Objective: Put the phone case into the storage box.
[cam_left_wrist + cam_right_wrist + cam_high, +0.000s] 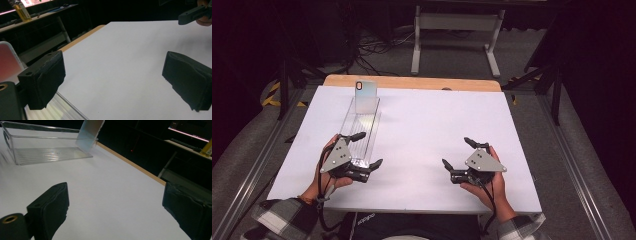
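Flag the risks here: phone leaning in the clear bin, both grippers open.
1. The phone stands tilted against the far end wall of the clear bin; a nudge to the bin could topple it.
2. The left hand-held gripper sits open right at the bin's near end, so closing or sliding may shove it.
3. The bin's transparent walls are hard to judge.

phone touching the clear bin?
Touching. The right gripper view shows the phone standing in the clear bin, its bottom edge on the ribbed floor, leaning on the end wall.

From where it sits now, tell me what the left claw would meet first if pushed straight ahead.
Probably nothing on the white tabletop: the left claw stands open, facing bare surface; the clear ribbed plastic tray lies beside one finger.
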A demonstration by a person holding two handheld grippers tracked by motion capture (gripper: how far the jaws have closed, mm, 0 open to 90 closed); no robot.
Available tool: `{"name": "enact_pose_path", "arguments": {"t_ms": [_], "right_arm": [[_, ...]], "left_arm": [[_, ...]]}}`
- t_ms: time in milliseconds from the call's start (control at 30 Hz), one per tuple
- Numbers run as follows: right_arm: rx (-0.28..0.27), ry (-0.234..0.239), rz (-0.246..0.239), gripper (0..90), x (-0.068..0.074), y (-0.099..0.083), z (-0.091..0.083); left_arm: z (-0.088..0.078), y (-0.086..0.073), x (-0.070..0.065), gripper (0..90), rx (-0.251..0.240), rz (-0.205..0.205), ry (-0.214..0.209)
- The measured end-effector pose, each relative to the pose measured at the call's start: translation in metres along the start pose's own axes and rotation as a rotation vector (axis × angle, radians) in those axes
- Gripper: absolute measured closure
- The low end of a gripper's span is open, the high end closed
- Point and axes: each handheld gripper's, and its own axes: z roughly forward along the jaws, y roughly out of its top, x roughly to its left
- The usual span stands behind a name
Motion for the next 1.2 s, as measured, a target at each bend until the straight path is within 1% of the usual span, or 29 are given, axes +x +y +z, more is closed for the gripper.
{"name": "enact_pose_path", "arguments": {"t_ms": [33, 67, 133, 167, 200, 300, 367, 400, 433, 500, 533, 567, 600, 633, 700, 867, 967, 1033, 1133, 1200], "right_arm": [[0.001, -0.003, -0.003, 7.8, 0.0, 0.0, 0.0], [0.0, -0.005, -0.004, 7.8, 0.0, -0.001, -0.001], [0.0, -0.001, 0.002, 7.8, 0.001, -0.002, -0.002], [0.0, -0.002, 0.001, 7.7, 0.001, -0.003, -0.002], [0.0, 0.003, 0.003, 7.7, 0.001, -0.003, -0.003], [0.001, 0.006, 0.006, 7.6, 0.003, -0.004, -0.004], [0.001, 0.014, 0.006, 7.6, 0.004, -0.005, -0.004], [0.007, 0.027, 0.0, 7.7, 0.006, -0.007, -0.004], [0.01, 0.025, -0.009, 7.7, 0.007, -0.007, -0.004], [0.01, 0.03, -0.015, 7.6, 0.009, -0.008, -0.004], [0.01, 0.03, -0.015, 7.6, 0.009, -0.008, -0.004], [0.009, 0.032, -0.014, 7.5, 0.009, -0.008, -0.004], [0.011, 0.029, -0.014, 7.3, 0.009, -0.008, -0.004], [0.007, 0.031, -0.011, 7.2, 0.009, -0.008, -0.004], [0.008, 0.037, -0.005, 7.1, 0.009, -0.008, -0.004], [0.017, 0.039, -0.014, 7.1, 0.01, -0.009, -0.003], [0.018, 0.037, -0.015, 7.1, 0.01, -0.009, -0.003], [0.019, 0.036, -0.013, 7.1, 0.01, -0.009, -0.003], [0.022, 0.034, -0.017, 7.1, 0.011, -0.009, -0.003], [0.025, 0.032, -0.019, 7.1, 0.012, -0.008, -0.003]], "left_arm": [[0.0, -0.001, 0.0, 5.3, 0.002, 0.006, 0.003], [0.0, -0.002, -0.001, 5.4, 0.006, 0.002, -0.003], [-0.001, -0.005, -0.003, 5.4, 0.017, 0.004, 0.003], [-0.001, -0.007, -0.004, 5.7, 0.01, -0.005, 0.009], [-0.003, -0.008, -0.003, 6.1, 0.016, 0.002, 0.005], [-0.007, -0.013, -0.005, 6.9, 0.014, -0.009, 0.014], [-0.008, -0.014, -0.005, 7.4, 0.021, -0.005, 0.014], [-0.009, -0.015, -0.005, 7.4, 0.02, 0.0, 0.023], [-0.012, -0.017, -0.007, 7.5, 0.012, -0.017, 0.028], [-0.013, -0.018, -0.008, 7.7, 0.008, -0.017, 0.029], [-0.014, -0.019, -0.008, 7.7, 0.016, -0.019, 0.027], [-0.015, -0.019, -0.009, 7.6, 0.015, -0.014, 0.027], [-0.016, -0.02, -0.01, 7.5, 0.013, -0.027, 0.019], [-0.017, -0.021, -0.011, 7.3, 0.021, -0.024, 0.017], [-0.018, -0.021, -0.011, 6.6, 0.019, -0.025, 0.022], [-0.017, -0.021, -0.011, 6.4, 0.015, -0.029, 0.02], [-0.017, -0.02, -0.01, 6.4, 0.006, -0.025, 0.023], [-0.018, -0.02, -0.01, 6.4, 0.01, -0.018, 0.019], [-0.019, -0.02, -0.011, 6.4, 0.004, -0.027, 0.015], [-0.02, -0.021, -0.011, 6.4, 0.003, -0.013, 0.015]]}}
